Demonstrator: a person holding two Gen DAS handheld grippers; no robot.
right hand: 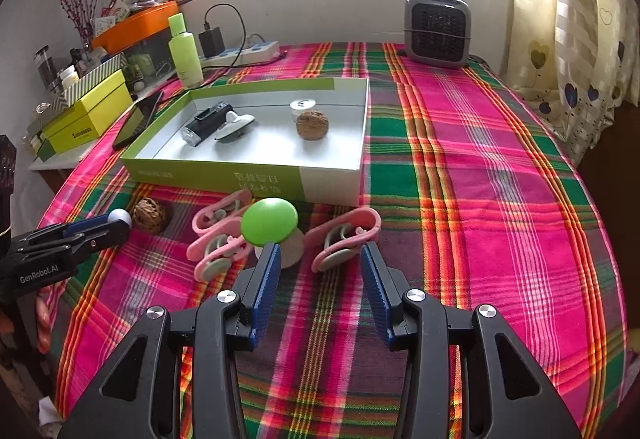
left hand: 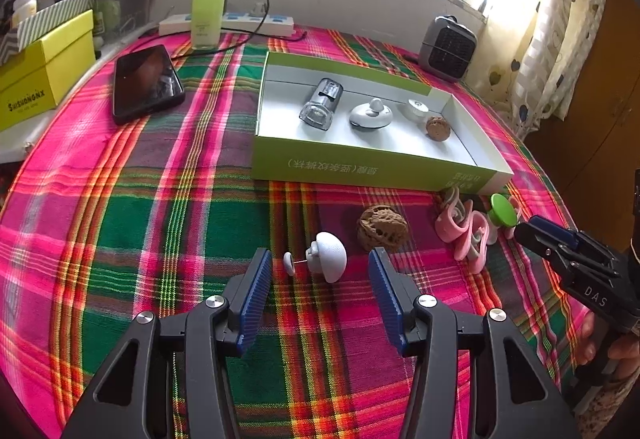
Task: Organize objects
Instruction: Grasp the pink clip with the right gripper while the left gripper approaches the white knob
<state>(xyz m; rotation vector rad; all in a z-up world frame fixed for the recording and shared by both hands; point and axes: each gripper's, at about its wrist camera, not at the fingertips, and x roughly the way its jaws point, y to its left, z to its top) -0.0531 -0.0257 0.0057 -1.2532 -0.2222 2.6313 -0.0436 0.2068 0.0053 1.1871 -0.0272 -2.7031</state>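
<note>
Plaid cloth (left hand: 120,199), woven in pink, green and orange, covers the table under our green-walled cardboard tray (left hand: 360,169). Inside the tray we see a clear plastic cylinder (left hand: 320,105), a white domed knob (left hand: 370,114) and a wrinkled walnut (left hand: 438,127). Just before the tray lie another walnut (left hand: 382,227), pink clips (right hand: 220,239) and a glossy green cap (right hand: 269,221). Our left gripper (left hand: 320,271) stands parted, empty, around a white dome (left hand: 330,255); our right gripper (right hand: 318,263) gapes likewise, stamped "DAS". The yellow box (left hand: 44,71) left of the tray reads "SUISHONGNX".
</note>
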